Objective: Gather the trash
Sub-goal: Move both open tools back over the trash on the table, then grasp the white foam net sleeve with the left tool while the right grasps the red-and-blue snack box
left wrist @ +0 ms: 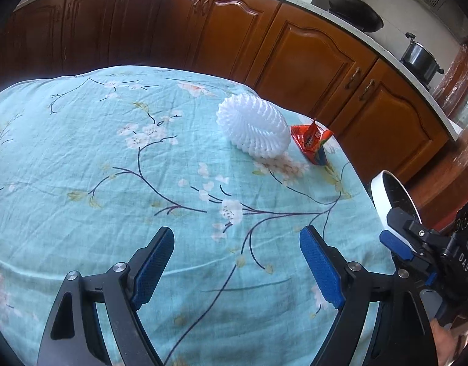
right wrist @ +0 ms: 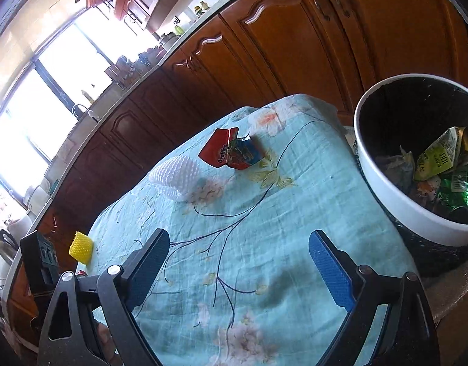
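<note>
Wrapper [right wrist: 231,149] lies well ahead of both open, empty tongs [right wrist: 238,271]

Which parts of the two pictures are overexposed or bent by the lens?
Right wrist view: the tall kitchen window is blown out white, and the brown wooden cabinets curve strongly. Left wrist view: even light, the pale countertop edge bows.

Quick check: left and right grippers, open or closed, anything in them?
Left gripper: open, nothing between the fingers, only tablecloth beneath.
Right gripper: open, holding nothing.
</note>
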Demonstrator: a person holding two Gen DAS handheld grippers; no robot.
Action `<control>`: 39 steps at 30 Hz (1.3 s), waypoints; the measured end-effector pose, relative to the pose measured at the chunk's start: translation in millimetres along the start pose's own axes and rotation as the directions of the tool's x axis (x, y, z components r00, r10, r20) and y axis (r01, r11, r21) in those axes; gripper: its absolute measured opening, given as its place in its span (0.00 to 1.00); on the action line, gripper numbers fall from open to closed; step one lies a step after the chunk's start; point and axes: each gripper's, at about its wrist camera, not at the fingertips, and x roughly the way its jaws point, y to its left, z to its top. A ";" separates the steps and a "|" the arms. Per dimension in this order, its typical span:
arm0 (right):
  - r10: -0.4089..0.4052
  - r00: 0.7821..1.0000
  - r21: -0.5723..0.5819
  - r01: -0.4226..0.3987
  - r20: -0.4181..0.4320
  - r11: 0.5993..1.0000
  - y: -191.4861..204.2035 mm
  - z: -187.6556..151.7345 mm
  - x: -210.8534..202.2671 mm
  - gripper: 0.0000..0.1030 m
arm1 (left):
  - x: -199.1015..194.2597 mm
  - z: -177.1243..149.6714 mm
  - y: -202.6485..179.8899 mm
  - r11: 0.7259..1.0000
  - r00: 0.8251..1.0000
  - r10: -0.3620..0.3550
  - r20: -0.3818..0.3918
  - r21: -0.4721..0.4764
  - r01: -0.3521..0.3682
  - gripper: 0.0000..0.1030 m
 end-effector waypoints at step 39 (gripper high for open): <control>0.056 0.998 -0.026 -0.055 0.033 0.998 -1.0 49.6 31.4 0.04 | 81.4 56.4 -11.8 0.988 0.990 -0.142 -0.004 0.057 0.142 0.22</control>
